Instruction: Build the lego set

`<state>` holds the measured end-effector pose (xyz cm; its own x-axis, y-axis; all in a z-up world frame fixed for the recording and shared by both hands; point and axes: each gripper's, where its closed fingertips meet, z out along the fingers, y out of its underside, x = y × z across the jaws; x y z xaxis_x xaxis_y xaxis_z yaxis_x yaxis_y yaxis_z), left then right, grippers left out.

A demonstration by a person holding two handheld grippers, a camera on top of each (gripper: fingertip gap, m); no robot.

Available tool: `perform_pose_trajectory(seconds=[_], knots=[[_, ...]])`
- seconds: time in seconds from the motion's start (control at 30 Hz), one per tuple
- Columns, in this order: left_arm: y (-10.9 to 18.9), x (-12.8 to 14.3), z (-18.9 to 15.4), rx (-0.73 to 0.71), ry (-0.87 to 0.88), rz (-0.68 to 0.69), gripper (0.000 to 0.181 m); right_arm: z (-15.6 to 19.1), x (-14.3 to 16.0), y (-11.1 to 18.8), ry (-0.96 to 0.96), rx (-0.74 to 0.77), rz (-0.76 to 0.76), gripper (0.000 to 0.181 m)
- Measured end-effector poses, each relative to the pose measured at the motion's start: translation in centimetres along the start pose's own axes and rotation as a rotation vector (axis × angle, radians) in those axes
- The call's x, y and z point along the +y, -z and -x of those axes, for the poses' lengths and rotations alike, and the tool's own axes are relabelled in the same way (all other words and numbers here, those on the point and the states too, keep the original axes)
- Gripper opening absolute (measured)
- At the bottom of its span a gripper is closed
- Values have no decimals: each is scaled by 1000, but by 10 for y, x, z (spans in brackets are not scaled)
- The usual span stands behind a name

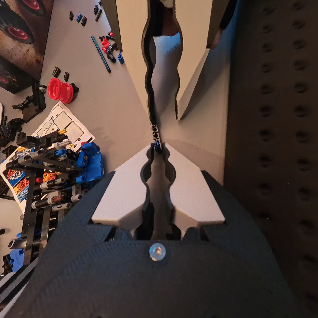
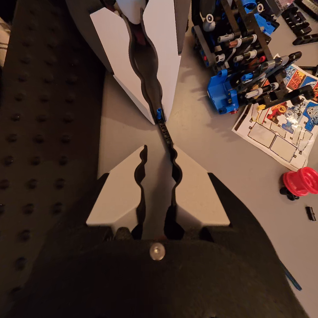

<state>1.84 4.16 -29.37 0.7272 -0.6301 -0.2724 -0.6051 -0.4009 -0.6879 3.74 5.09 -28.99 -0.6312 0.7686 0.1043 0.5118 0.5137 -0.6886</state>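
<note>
A thin black beam with holes is held out over the grey table. A blue pin sits in the end that my left gripper is shut on. In the right wrist view the left gripper comes in from the top, pinching the beam at the blue pin. My right gripper is open. The beam's other end lies along the inside of its right finger, and the left finger stands apart. It faces the left gripper tip to tip, seen from the left wrist view.
A partly built black, blue and grey model stands on a sticker sheet. A red wheel hub, a long thin dark axle, small loose pins and the set's box lie around. A dark studded surface borders the table.
</note>
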Motion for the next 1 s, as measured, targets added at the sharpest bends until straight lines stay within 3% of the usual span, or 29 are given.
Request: perform_pose_trajectory(seconds=[0.27,0.43,0.77,1.0], knots=[[-2,-14,5,-48,-77,-13,22,2,0,0,-27,-21,-9,27],[-11,-28,2,-30,-123,-14,20,-5,-2,10,-50,9,-40,28],[-21,-30,-1,-40,-231,4,13,-9,9,20,-55,40,-7,28],[-23,-30,-1,-34,-233,2,12,-24,14,50,-98,134,-44,27]])
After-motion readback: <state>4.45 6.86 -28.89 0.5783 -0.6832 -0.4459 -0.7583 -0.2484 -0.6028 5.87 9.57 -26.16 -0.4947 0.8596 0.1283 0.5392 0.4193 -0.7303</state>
